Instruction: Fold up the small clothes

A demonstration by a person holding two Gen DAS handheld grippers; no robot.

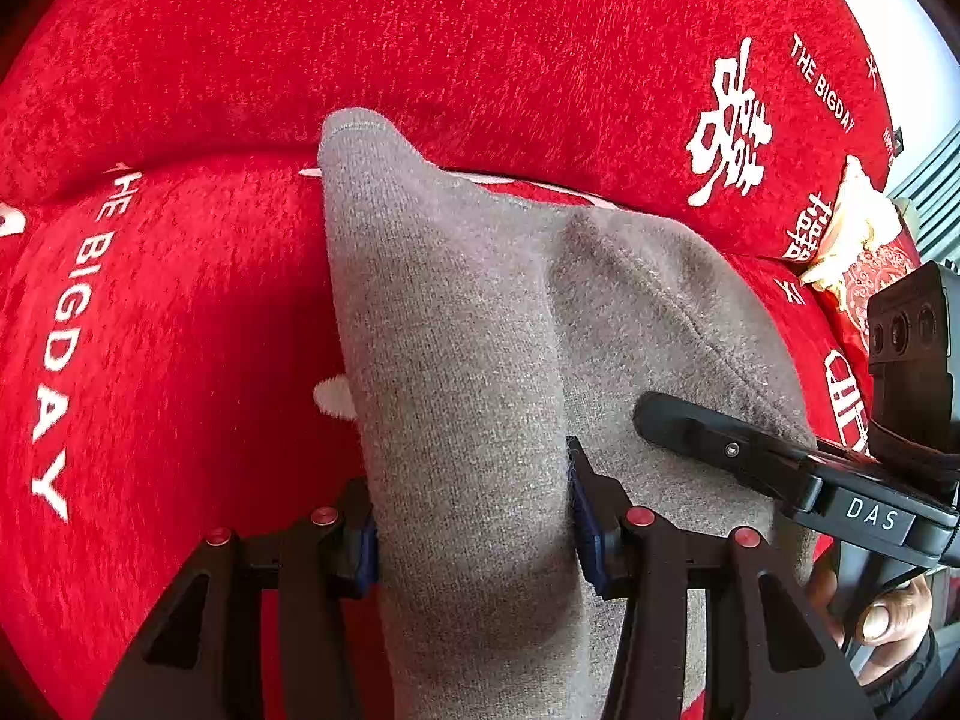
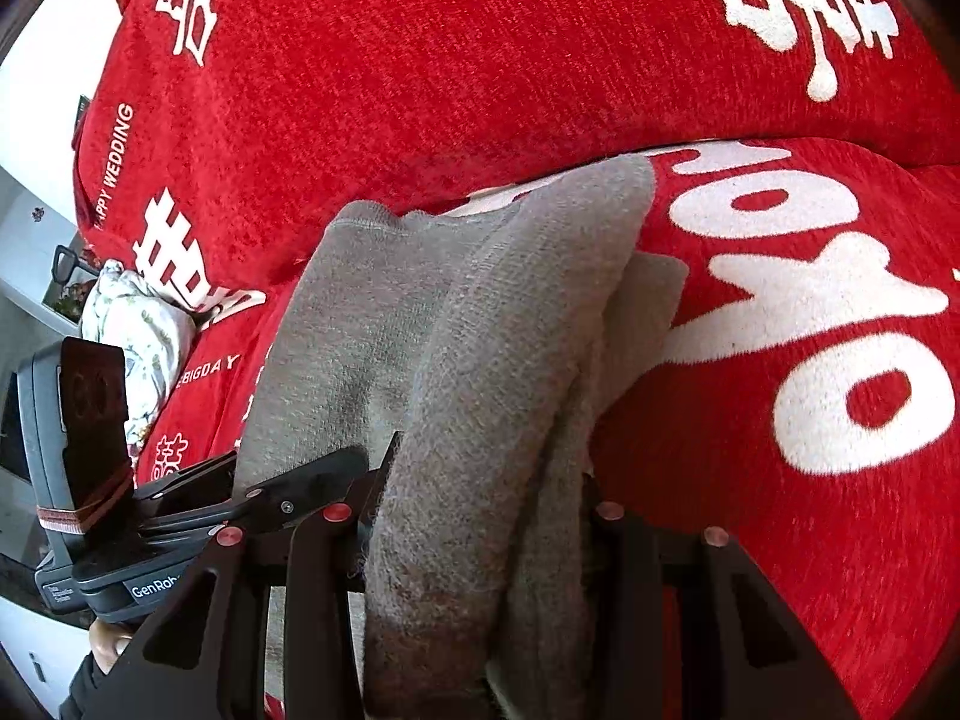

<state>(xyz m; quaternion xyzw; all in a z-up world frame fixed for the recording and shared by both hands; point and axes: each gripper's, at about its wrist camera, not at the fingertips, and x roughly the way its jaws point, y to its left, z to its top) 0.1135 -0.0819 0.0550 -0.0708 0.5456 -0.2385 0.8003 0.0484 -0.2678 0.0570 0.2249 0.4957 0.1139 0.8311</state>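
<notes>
Both grippers clamp the grey sock (image 1: 456, 324) over a red sofa cover (image 1: 180, 300). Left gripper (image 1: 474, 516) jaws nearly closed, pinching a fold. Right gripper (image 2: 480, 516) likewise squeezes bunched layers. Sock lies on the seat cushion, by the backrest.

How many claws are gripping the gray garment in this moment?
2. The left claw pinches the gray garment near its lower fold; the right claw clamps bunched layers beside it.

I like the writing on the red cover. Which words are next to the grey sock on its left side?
"THE BIGDAY", running down the red cover left of the grey sock. The big white character sits up on the right instead.
</notes>
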